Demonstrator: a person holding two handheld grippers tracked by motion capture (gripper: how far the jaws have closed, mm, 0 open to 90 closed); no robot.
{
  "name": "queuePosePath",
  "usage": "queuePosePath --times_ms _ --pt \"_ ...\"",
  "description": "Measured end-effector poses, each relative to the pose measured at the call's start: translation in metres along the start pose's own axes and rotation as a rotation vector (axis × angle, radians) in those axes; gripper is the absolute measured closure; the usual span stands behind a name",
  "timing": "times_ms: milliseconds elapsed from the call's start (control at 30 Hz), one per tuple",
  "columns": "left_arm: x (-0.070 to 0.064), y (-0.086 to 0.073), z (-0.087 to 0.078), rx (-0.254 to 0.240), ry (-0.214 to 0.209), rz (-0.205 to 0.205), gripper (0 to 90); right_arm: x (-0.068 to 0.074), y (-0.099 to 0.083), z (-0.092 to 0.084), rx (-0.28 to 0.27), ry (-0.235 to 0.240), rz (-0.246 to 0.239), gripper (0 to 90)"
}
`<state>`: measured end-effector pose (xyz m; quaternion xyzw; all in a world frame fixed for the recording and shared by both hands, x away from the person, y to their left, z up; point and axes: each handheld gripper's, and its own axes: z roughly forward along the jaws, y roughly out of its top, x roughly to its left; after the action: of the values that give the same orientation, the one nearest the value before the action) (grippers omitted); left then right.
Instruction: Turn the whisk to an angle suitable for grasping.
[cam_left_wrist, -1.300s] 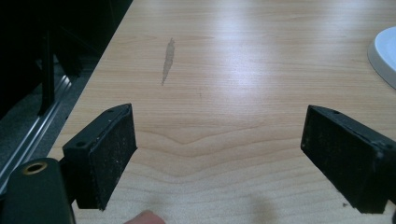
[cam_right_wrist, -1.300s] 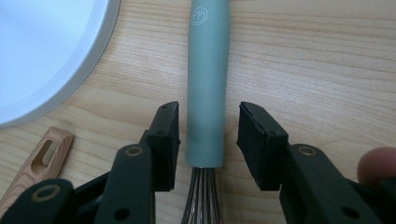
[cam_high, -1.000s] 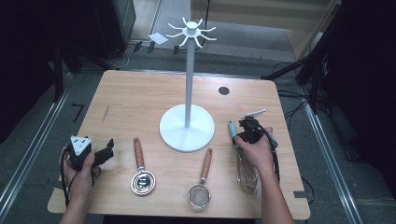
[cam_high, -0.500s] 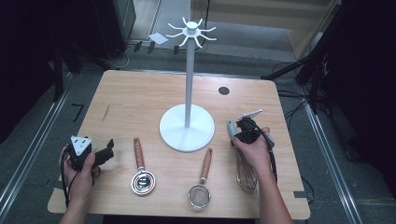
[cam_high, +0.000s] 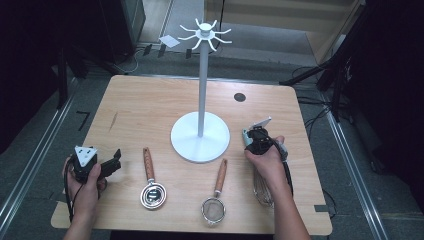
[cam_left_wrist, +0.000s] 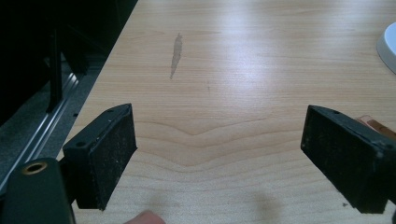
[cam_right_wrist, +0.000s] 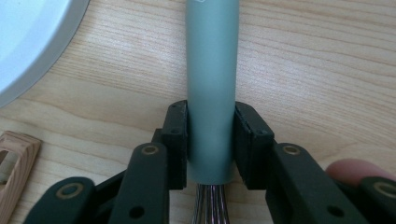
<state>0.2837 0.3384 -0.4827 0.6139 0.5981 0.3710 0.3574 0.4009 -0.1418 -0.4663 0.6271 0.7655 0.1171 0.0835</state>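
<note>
A whisk with a grey-green handle (cam_right_wrist: 211, 70) and wire loops (cam_high: 263, 189) lies at the table's right front. My right gripper (cam_right_wrist: 211, 140) is shut on the lower end of that handle, with a pad pressed on each side. In the high view the right gripper (cam_high: 256, 142) sits just right of the white stand's round base (cam_high: 200, 137). The stand's thin pole rises to a ring of white hooks (cam_high: 205, 35). My left gripper (cam_high: 114, 164) rests near the front left corner. Its jaws stand wide open over bare wood (cam_left_wrist: 224, 154).
Two wooden-handled utensils lie along the front: a small metal cup strainer (cam_high: 152, 192) and a mesh strainer (cam_high: 214, 207). A dark round hole (cam_high: 240, 97) is at the back right. The table's left edge (cam_left_wrist: 100, 84) drops to a metal rail.
The right gripper has edged slightly left with the whisk handle in its jaws. The left hand has stayed in place.
</note>
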Motion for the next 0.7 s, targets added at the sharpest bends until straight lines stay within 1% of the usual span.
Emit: queuePosePath --times_ms 33,133,200,300,333,400,467,500,533,600,633,667,700 --pt "0.000 0.000 0.000 0.000 0.000 0.000 11.0 0.000 0.000 0.000 -0.004 -0.005 -0.001 70.4" --pt "0.000 0.000 0.000 0.001 -0.001 -0.001 11.0 0.000 -0.002 0.000 -0.016 -0.005 0.019 70.9" --pt "0.000 0.000 0.000 0.001 -0.002 0.000 11.0 0.000 -0.002 0.000 -0.017 -0.004 0.019 70.9" --pt "0.000 0.000 0.000 0.002 -0.001 -0.001 11.0 0.000 -0.004 0.000 -0.034 -0.003 0.020 71.1" --pt "0.000 0.000 0.000 0.001 -0.001 0.001 11.1 -0.001 -0.005 0.000 -0.046 0.004 0.021 71.1" --pt "0.000 0.000 0.000 0.000 0.001 0.004 11.0 -0.002 -0.006 0.000 -0.047 0.008 0.020 71.1" --pt "0.000 0.000 0.000 0.000 0.000 -0.001 11.0 -0.003 -0.008 -0.002 -0.056 0.026 0.025 71.2" --pt "0.001 0.000 0.000 -0.001 0.000 -0.003 11.0 -0.003 -0.008 -0.002 -0.056 0.026 0.025 71.2" --pt "0.001 0.000 0.000 -0.001 0.002 -0.004 11.0 -0.004 -0.009 -0.005 -0.079 0.030 0.024 71.2" --pt "0.001 0.000 0.000 0.000 0.002 -0.004 11.0 -0.004 -0.010 -0.009 -0.100 0.039 0.022 71.2" --pt "0.001 0.000 0.000 0.000 0.002 -0.004 11.1 -0.004 -0.010 -0.009 -0.100 0.039 0.022 71.2" --pt "0.001 0.000 0.000 -0.001 0.002 -0.003 11.1 -0.005 -0.010 -0.012 -0.118 0.042 0.020 71.2" --pt "0.001 0.000 0.000 -0.002 0.002 -0.003 11.1 -0.005 -0.011 -0.015 -0.139 0.046 0.030 71.2"
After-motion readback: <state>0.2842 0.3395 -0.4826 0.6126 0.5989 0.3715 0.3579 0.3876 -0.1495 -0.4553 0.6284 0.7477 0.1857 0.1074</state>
